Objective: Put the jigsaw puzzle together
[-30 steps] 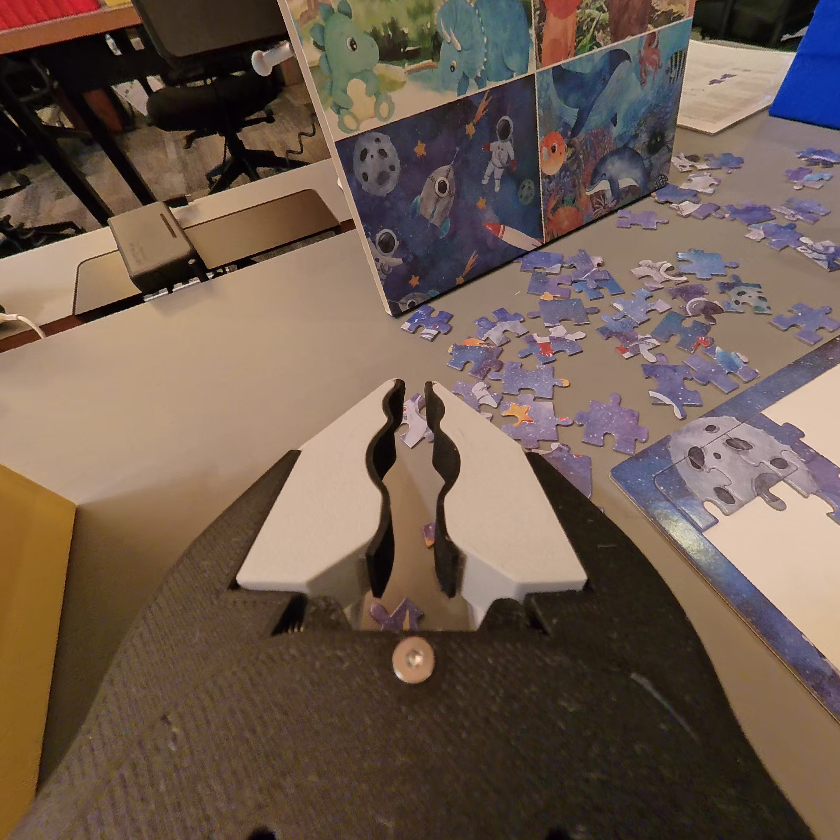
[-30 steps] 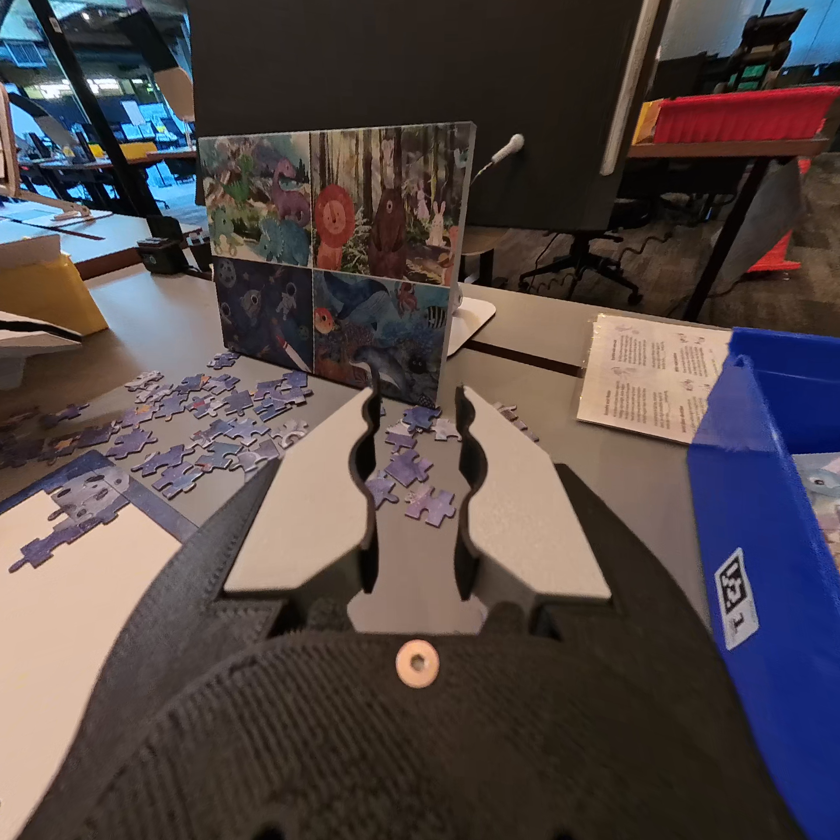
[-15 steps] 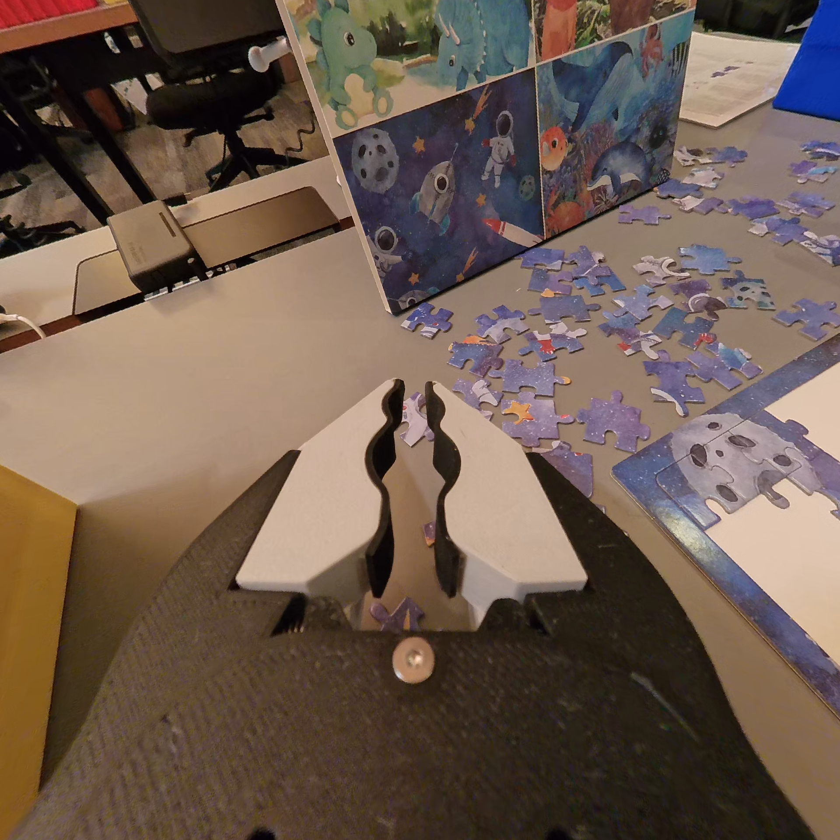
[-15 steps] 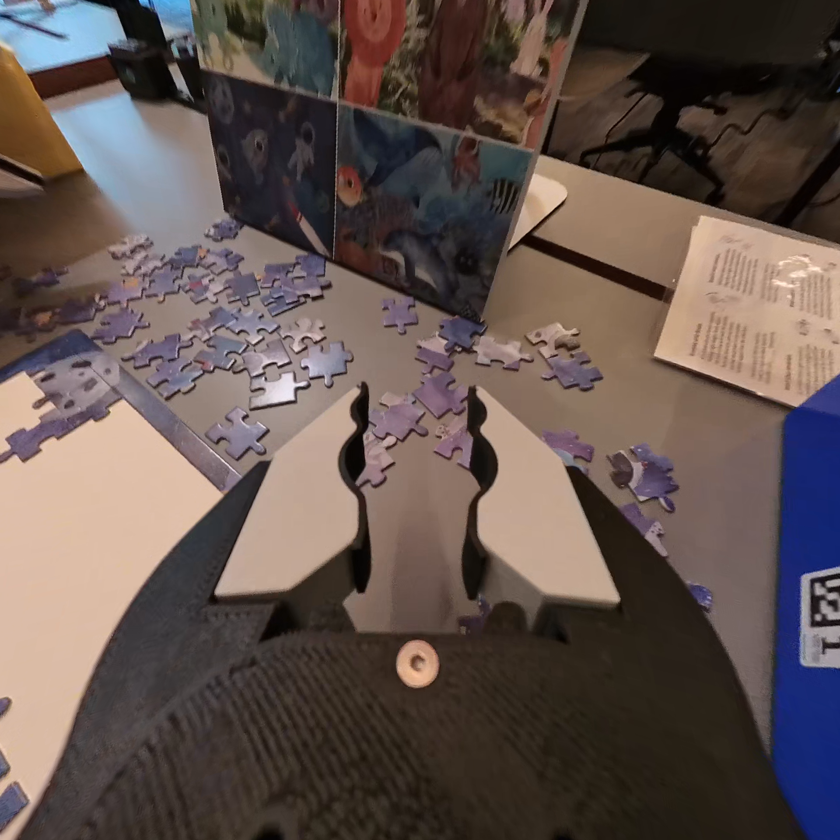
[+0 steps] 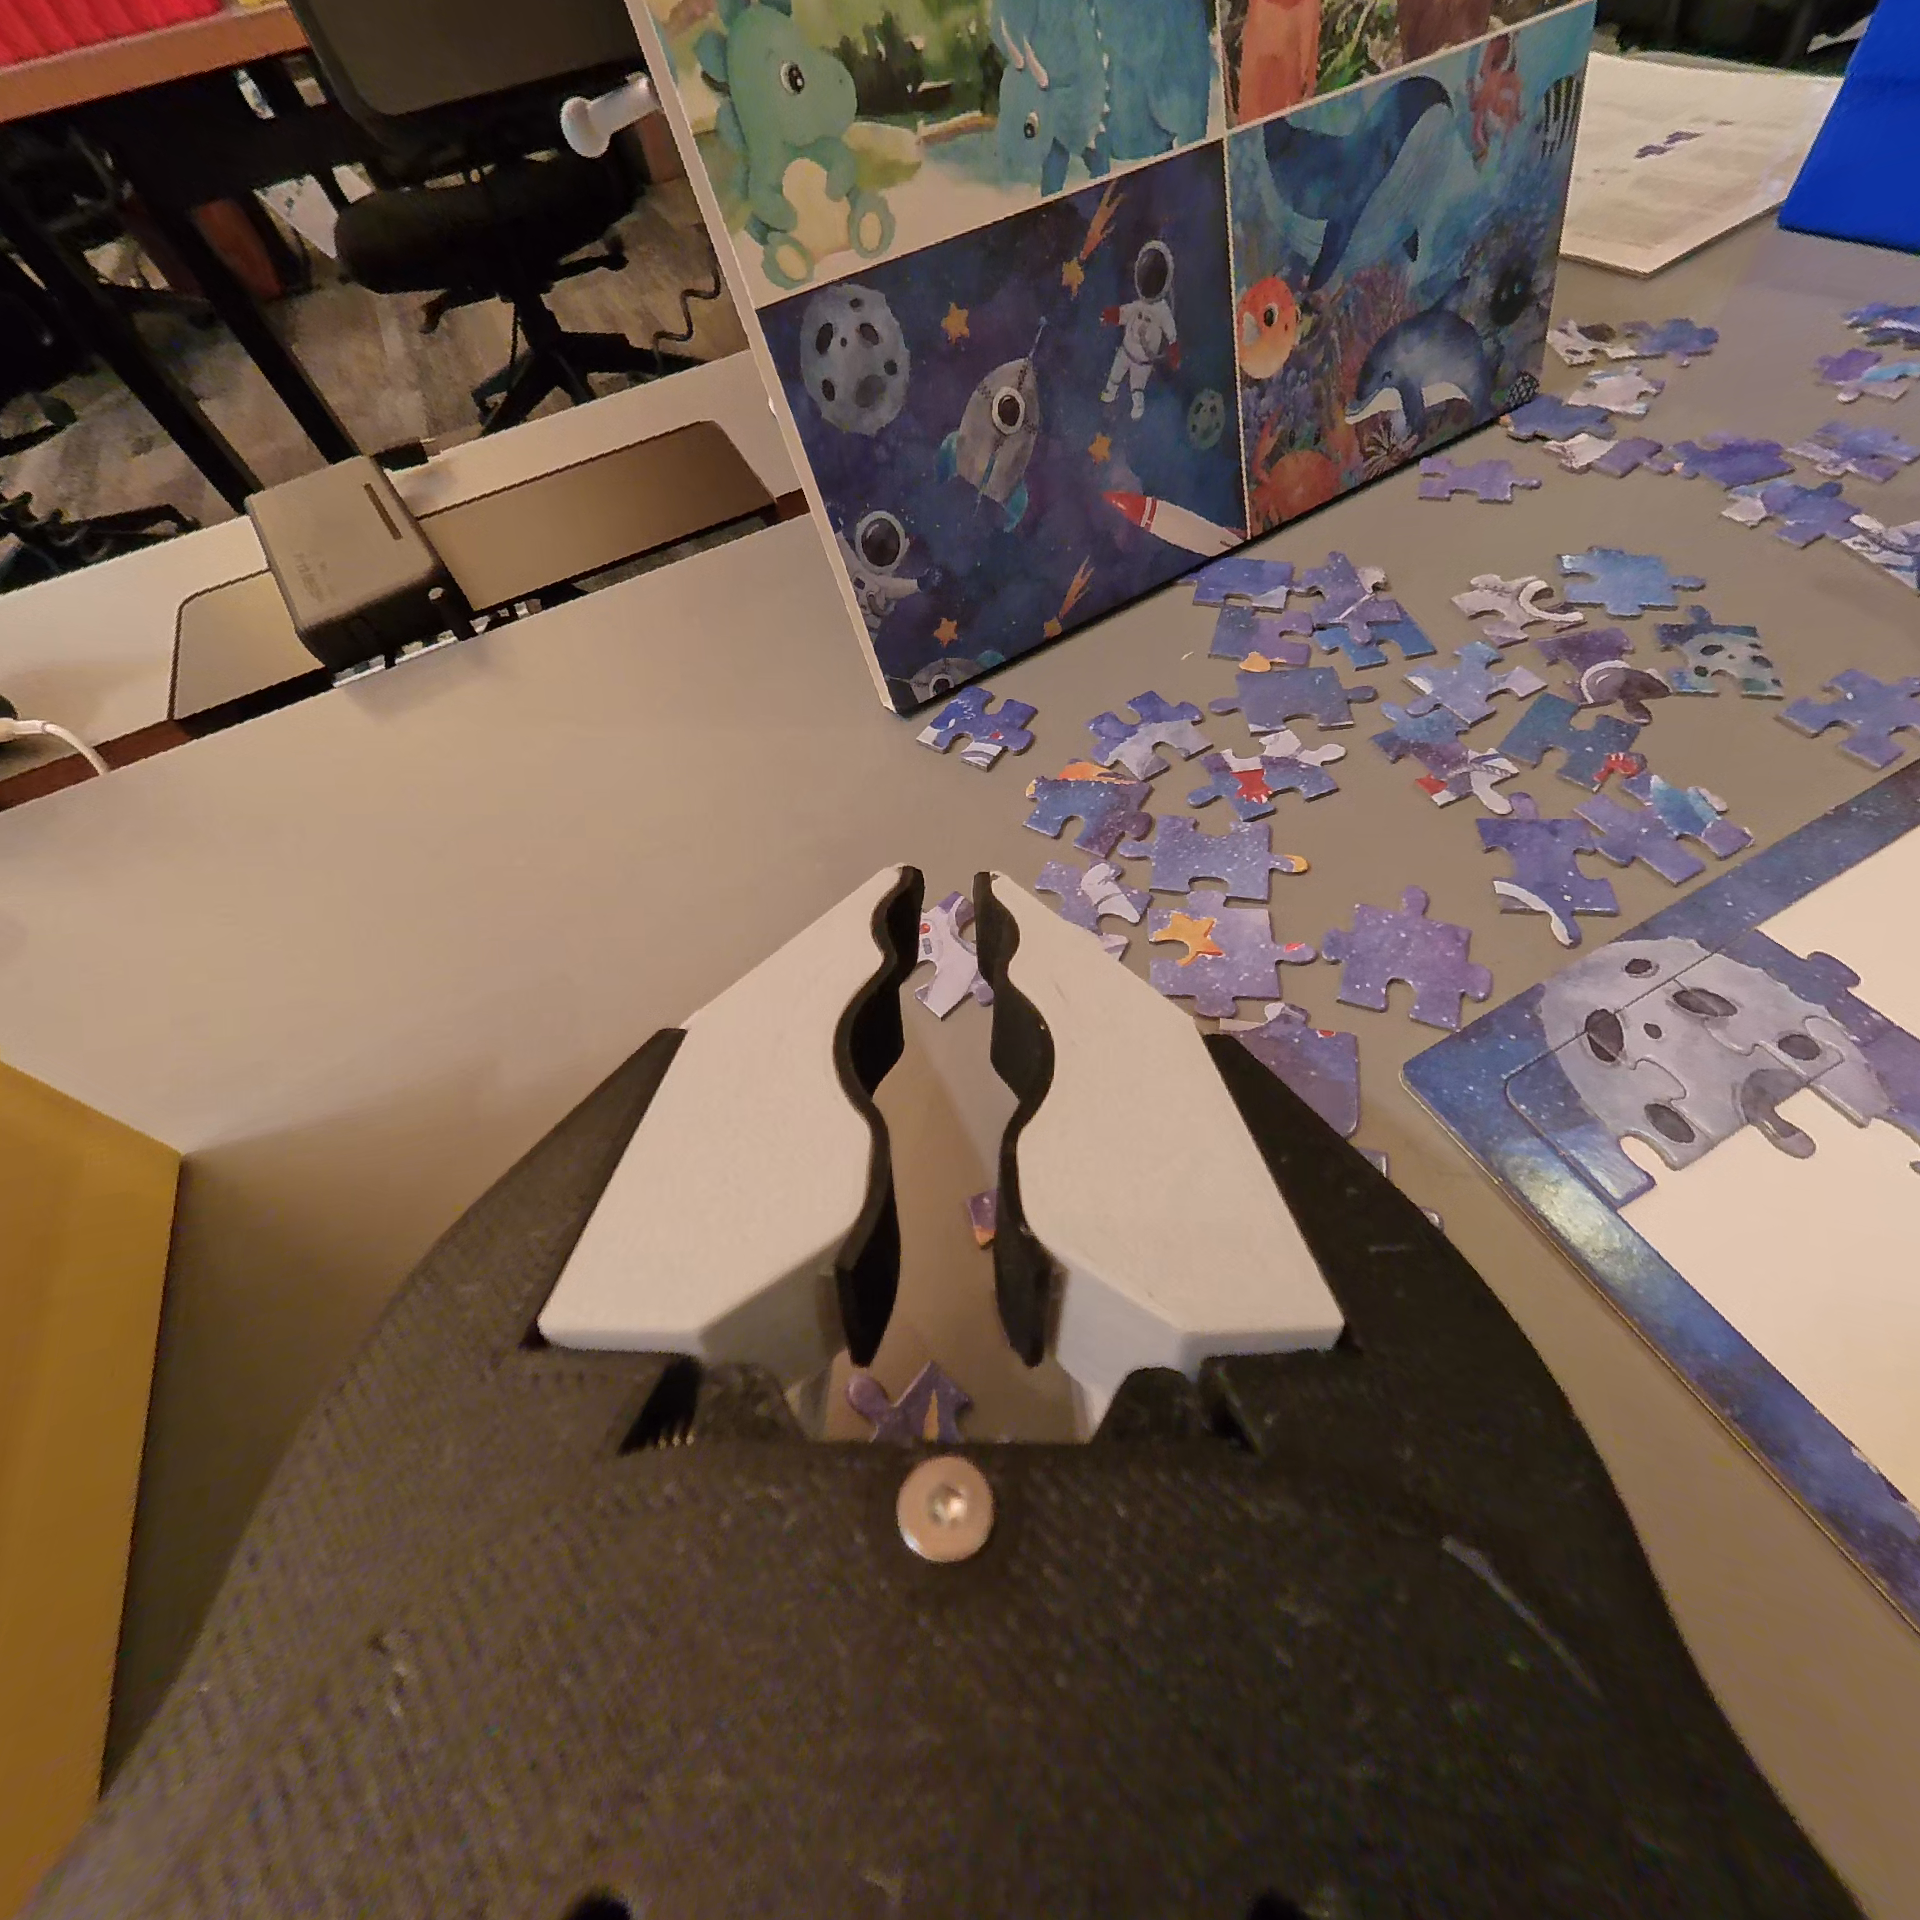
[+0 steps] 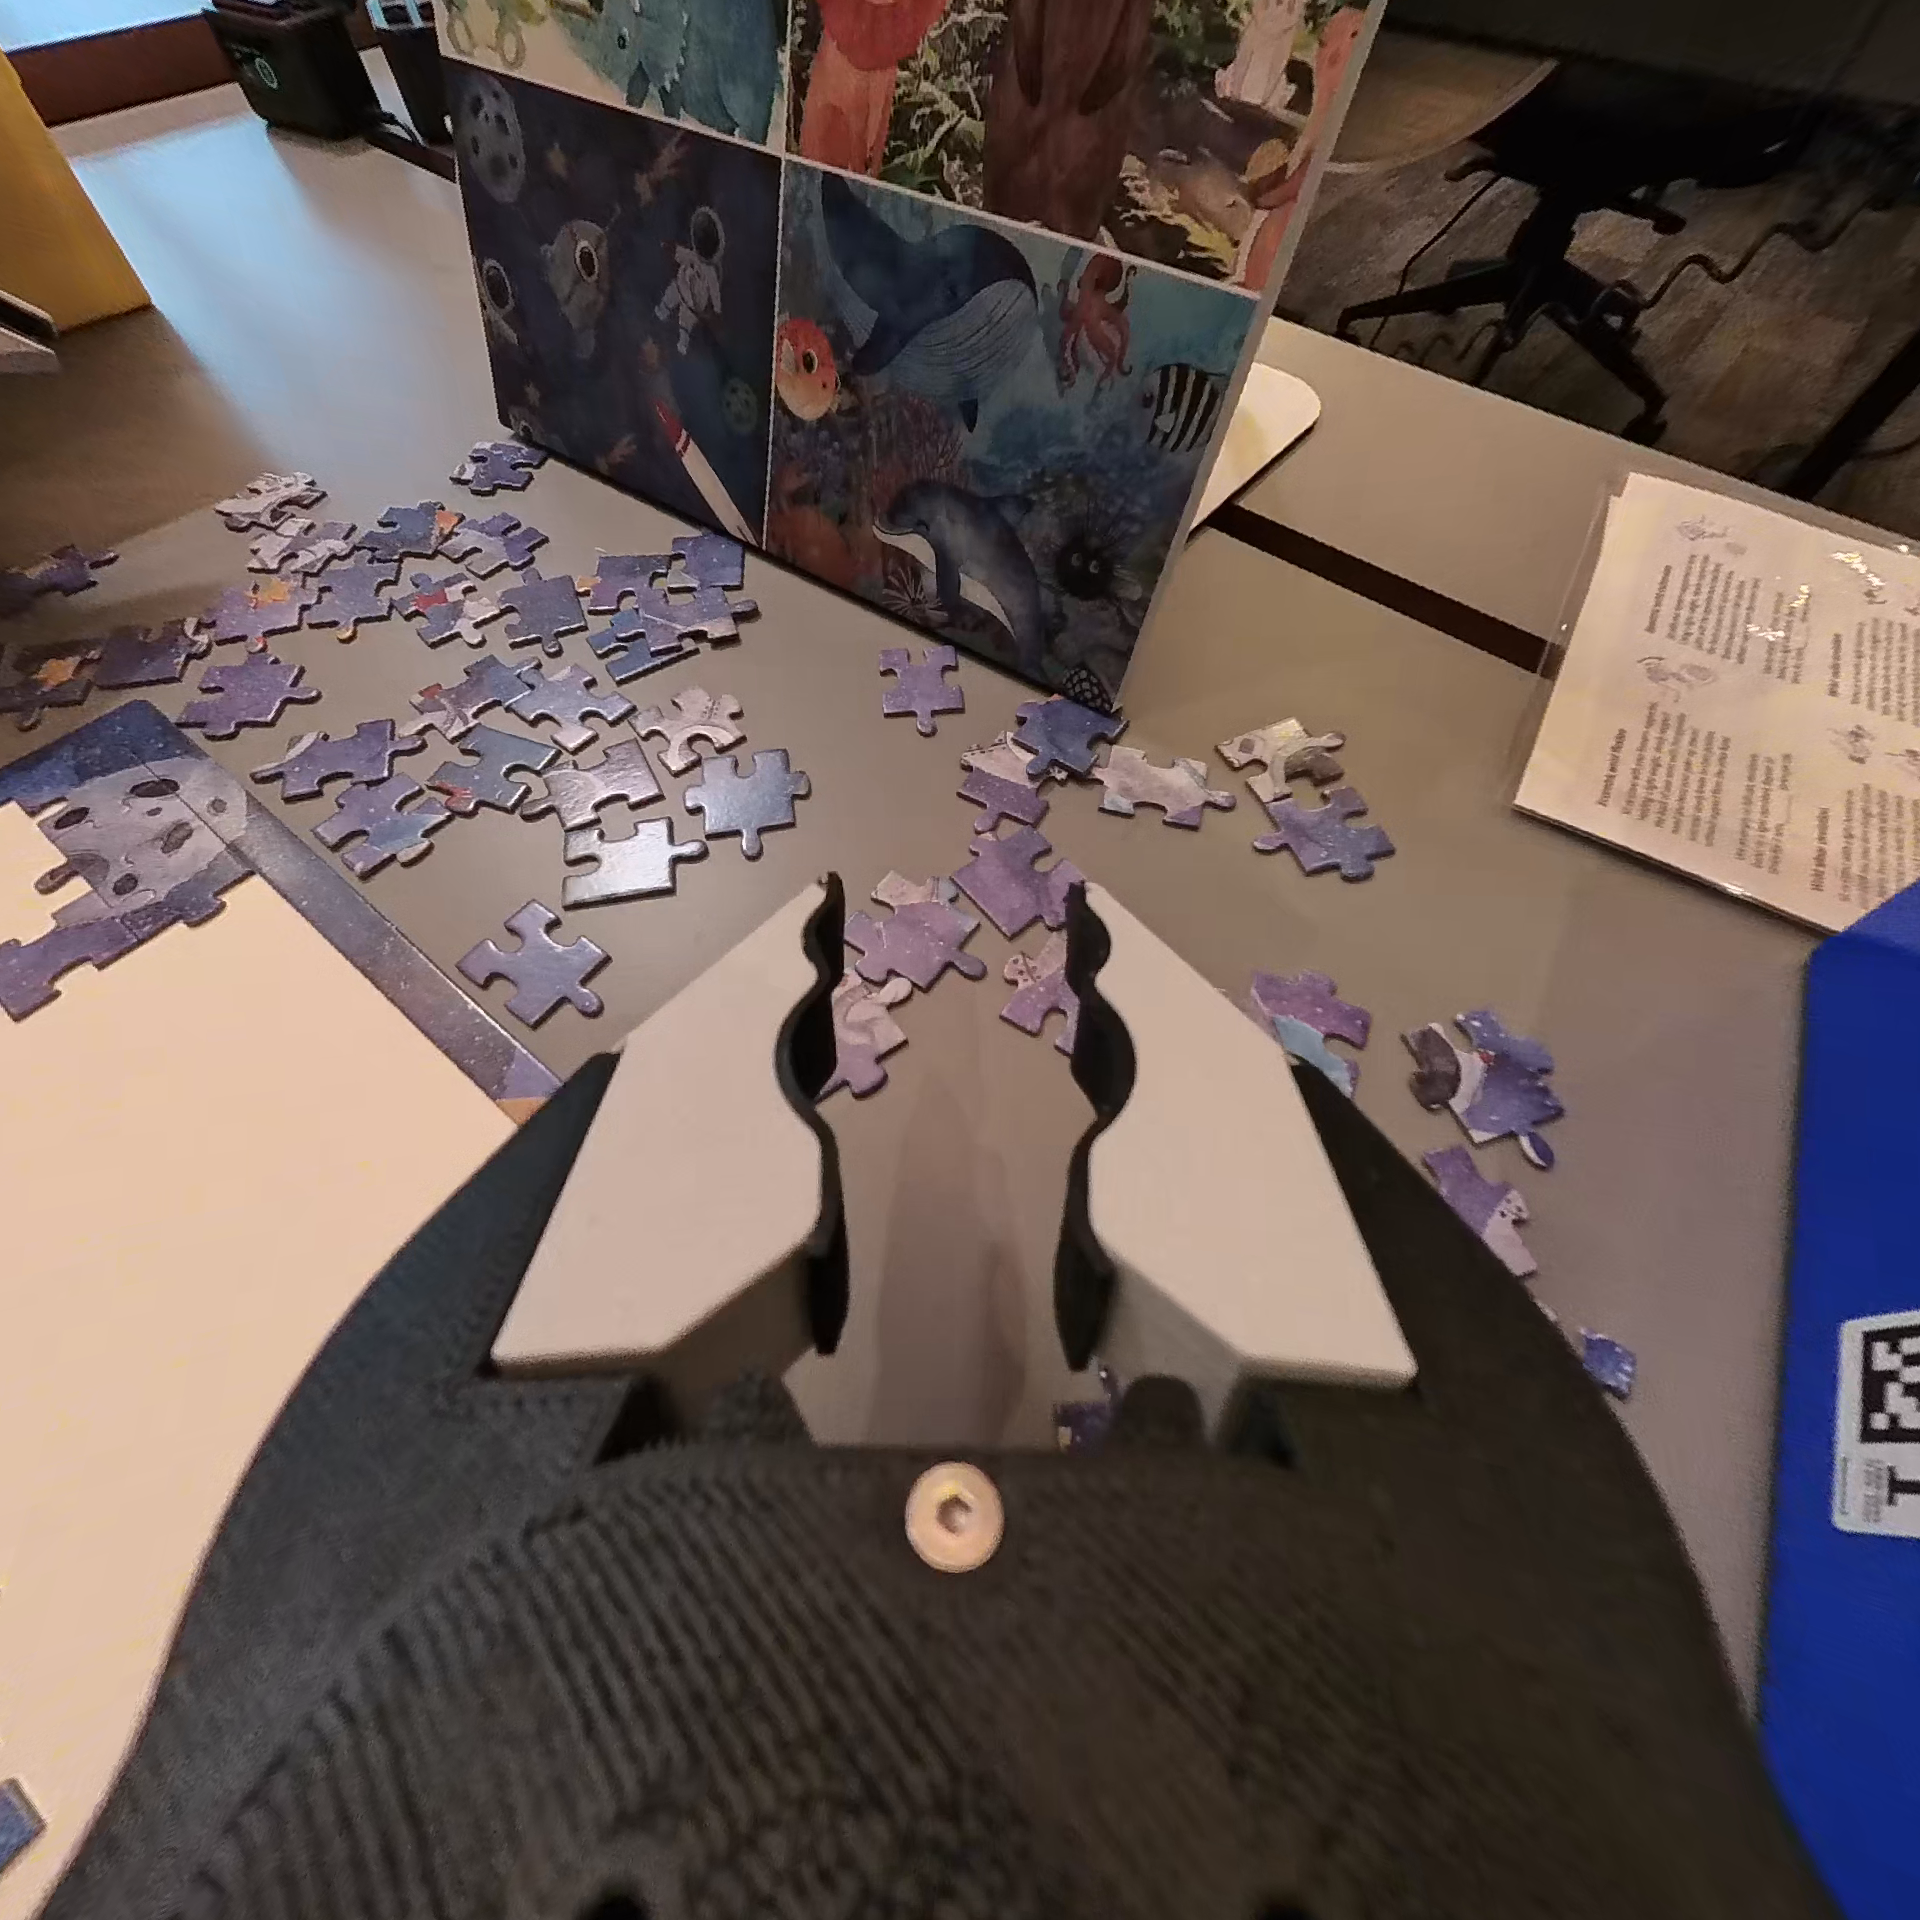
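Observation:
My left gripper [image 5: 948, 883] sits low over the grey table [image 5: 468, 883], its fingers nearly together with a narrow slit between them. A pale puzzle piece [image 5: 945, 961] lies on the table and shows through the slit; the pads do not press on it. My right gripper [image 6: 951, 894] is open above a scatter of purple pieces. One purple piece [image 6: 914, 945] lies on the table between its fingertips, untouched. The puzzle board [image 5: 1507, 1174], with a few moon pieces fitted in its corner, lies right of the left gripper. It also shows in the right wrist view [image 6: 208, 1091].
The picture box [image 5: 1039, 416] stands upright behind the loose pieces [image 5: 1299, 821]. A blue bin [image 6: 1849, 1143] is at the right, with a printed sheet [image 6: 1745, 707] beyond it. A yellow object [image 5: 62, 1351] is at the left, and a black device [image 5: 343, 561] sits at the table's far edge. The grippers' ends are close to 35 cm from one another.
My right gripper has tilted down and moved closer over the loose pieces, and its jaws have opened wider. My left gripper has stayed nearly still with the same narrow slit.

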`<state>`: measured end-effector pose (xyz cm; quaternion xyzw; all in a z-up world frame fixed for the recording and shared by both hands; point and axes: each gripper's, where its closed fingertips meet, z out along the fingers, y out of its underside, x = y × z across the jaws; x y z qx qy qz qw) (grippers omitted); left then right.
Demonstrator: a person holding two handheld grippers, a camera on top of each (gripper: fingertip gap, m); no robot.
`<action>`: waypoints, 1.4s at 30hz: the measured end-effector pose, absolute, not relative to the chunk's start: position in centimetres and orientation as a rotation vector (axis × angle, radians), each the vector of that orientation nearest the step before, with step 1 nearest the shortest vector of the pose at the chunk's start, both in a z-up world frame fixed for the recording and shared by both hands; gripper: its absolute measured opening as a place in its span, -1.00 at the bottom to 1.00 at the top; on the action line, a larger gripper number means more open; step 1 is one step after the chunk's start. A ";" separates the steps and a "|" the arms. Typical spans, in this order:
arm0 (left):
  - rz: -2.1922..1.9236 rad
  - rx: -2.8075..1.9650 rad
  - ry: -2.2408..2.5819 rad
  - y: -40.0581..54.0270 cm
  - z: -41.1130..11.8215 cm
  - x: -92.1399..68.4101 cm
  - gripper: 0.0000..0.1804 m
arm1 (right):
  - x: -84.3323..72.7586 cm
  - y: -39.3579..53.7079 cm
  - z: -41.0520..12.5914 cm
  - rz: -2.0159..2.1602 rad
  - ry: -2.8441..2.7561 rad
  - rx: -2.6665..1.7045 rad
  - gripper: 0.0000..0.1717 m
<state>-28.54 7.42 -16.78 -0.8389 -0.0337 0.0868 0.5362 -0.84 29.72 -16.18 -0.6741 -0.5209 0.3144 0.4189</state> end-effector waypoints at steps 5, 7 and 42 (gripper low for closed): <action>0.207 -1.998 -0.080 7.4 -16.8 -28.5 -0.91 | -0.9 29.7 -16.3 0.786 -1.310 -1.692 -0.52; 0.207 -1.998 -0.080 7.4 -16.8 -28.5 -0.91 | -0.9 29.7 -16.3 0.786 -1.309 -1.692 -0.52; 0.210 -2.000 -0.078 7.4 -16.8 -28.5 -0.91 | -0.9 29.3 -18.7 0.810 -1.358 -1.816 -0.51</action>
